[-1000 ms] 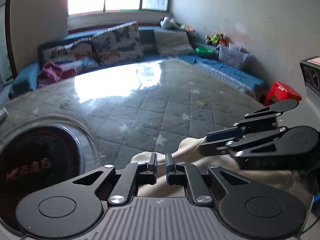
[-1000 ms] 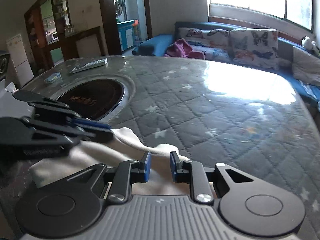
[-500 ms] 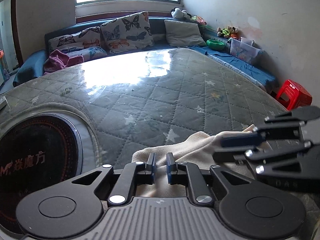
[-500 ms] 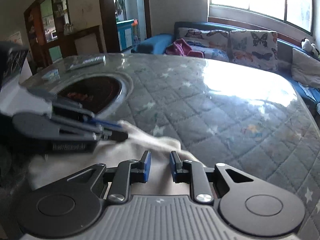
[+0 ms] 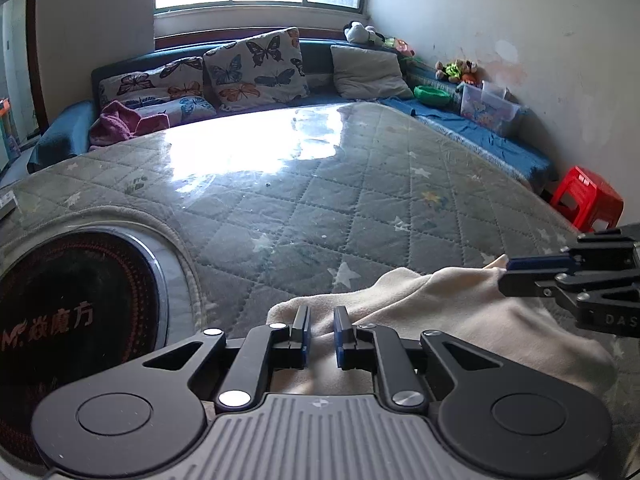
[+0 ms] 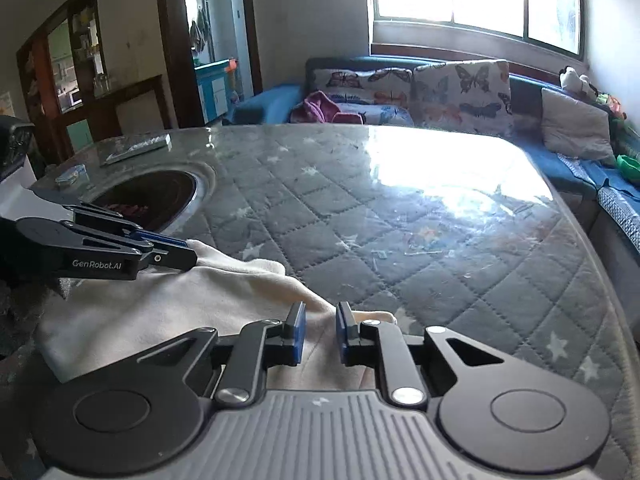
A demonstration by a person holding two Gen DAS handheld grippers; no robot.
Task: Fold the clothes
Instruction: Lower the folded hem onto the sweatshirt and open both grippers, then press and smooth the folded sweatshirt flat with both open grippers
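A home living room: sofa (image 5: pixel 316 92), butterfly cushions (image 5: pixel 256 68), plush toys (image 5: pixel 454 70).

garment (image 5: pixel 460 312): cream | table cover (image 5: pixel 360 208): grey quilted, stars | cushions (image 5: pixel 256 68): butterfly print | stool (image 5: pixel 588 200): red

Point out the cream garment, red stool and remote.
cream garment (image 5: pixel 460 312), left wrist view, middle of the fabric
red stool (image 5: pixel 588 196), left wrist view, seat top
remote (image 6: pixel 136 147), right wrist view, mid-body

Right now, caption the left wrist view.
Left gripper pinches cream fleece garment on quilted grey star-patterned tabletop.
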